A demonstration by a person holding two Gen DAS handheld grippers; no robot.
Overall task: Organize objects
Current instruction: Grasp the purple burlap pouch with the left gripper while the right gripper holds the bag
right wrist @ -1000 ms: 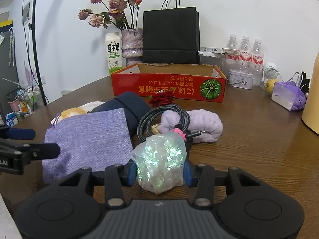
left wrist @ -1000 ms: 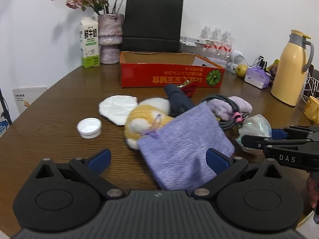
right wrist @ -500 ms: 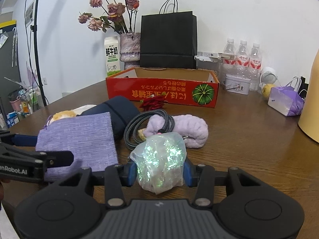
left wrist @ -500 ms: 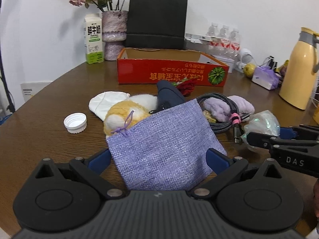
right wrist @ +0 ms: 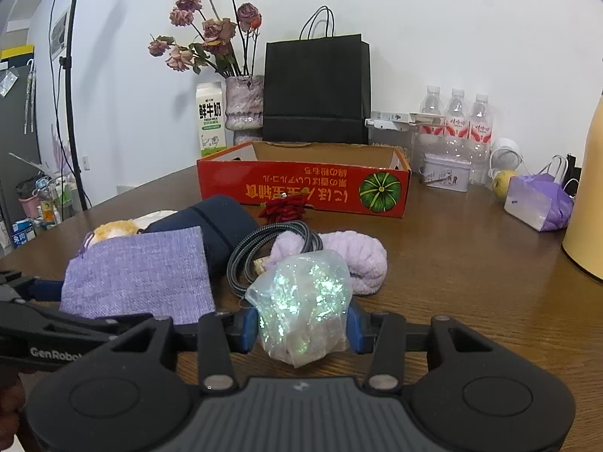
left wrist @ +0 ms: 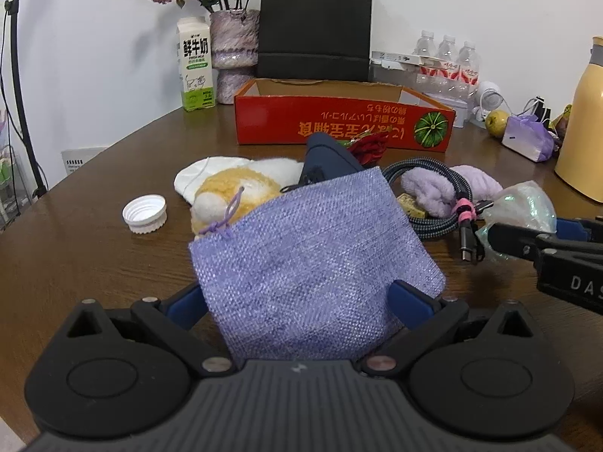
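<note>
A purple woven pouch [left wrist: 309, 263] lies on the wooden table, leaning on a yellow and white plush toy [left wrist: 233, 192]. My left gripper [left wrist: 297, 301] stands open and wide, with the pouch between its blue pads [left wrist: 184, 307]; no squeeze shows. To the right, my right gripper [right wrist: 301, 327] is shut on a crinkly iridescent plastic bag [right wrist: 301, 301], also in the left wrist view [left wrist: 527, 203]. Behind them lie a navy case [left wrist: 328, 158], a braided cable [left wrist: 426, 167], a lilac fluffy band [right wrist: 358, 256] and a red flower [left wrist: 369, 147]. A red cardboard box [right wrist: 301, 188] stands open further back.
A white bottle cap [left wrist: 145, 213] sits left of the pile. Along the wall stand a milk carton [left wrist: 196, 71], a vase of dried roses [left wrist: 233, 52], a black paper bag [left wrist: 314, 30] and water bottles [left wrist: 448, 56]. A yellow thermos [left wrist: 584, 132] and a purple bag [left wrist: 527, 139] are at the right.
My left gripper has moved forward and lower, so the pouch now reaches deep between its fingers. Its jaw width looks the same. The right gripper still holds the iridescent bag.
</note>
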